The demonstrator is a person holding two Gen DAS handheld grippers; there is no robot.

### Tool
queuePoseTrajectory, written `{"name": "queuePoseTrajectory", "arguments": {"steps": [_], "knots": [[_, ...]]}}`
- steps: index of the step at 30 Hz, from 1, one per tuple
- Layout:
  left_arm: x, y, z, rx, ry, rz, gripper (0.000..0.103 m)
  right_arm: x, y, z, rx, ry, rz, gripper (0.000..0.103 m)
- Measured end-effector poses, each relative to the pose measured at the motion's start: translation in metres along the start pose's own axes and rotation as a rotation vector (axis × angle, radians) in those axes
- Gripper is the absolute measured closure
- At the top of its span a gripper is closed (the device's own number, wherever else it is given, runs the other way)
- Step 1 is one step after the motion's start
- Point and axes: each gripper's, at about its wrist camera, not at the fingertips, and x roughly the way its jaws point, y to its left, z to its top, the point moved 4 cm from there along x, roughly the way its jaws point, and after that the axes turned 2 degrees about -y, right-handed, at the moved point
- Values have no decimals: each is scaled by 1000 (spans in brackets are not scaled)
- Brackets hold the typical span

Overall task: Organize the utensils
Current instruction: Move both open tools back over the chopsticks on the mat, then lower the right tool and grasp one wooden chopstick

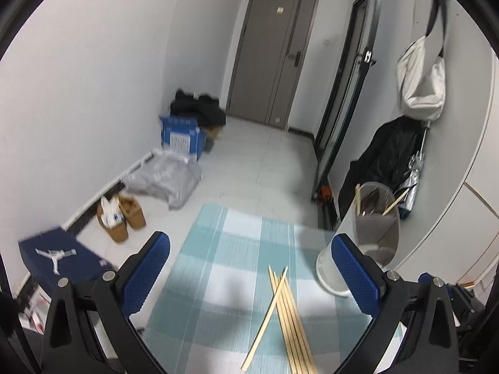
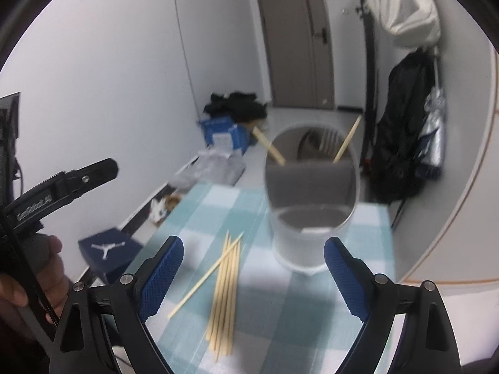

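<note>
Several wooden chopsticks (image 1: 288, 318) lie in a loose bundle on the blue-and-white checked cloth (image 1: 218, 280), one crossing the rest. They also show in the right wrist view (image 2: 226, 290). A grey-white divided utensil holder (image 1: 371, 227) stands at the cloth's far right; it holds two chopsticks and some metal utensils, as the right wrist view (image 2: 312, 199) shows. My left gripper (image 1: 251, 277) is open and empty above the cloth, left of the holder. My right gripper (image 2: 254, 280) is open and empty, just above the chopsticks and in front of the holder.
The cloth's left edge drops to a tiled floor with a blue shoe box (image 1: 62, 260), brown slippers (image 1: 121, 215), bags and a blue carton (image 1: 181, 137). A white curved surface (image 2: 452, 218) and hanging black coat (image 2: 402, 143) are on the right. The left gripper's handle (image 2: 59, 184) shows at left.
</note>
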Motion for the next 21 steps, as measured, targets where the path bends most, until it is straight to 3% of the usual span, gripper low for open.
{"name": "queuePoseTrajectory", "arguments": {"steps": [6, 13, 16, 21], "knots": [[10, 9, -6, -2, 21, -8, 1, 33, 10, -23, -33, 99, 43, 11], [27, 24, -10, -54, 129, -13, 1, 76, 15, -47, -29, 210, 53, 11], [32, 32, -11, -101, 152, -30, 1, 92, 14, -51, -44, 231, 13, 11], [40, 43, -13, -108, 179, 10, 1, 115, 6, -56, -54, 278, -51, 11]]}}
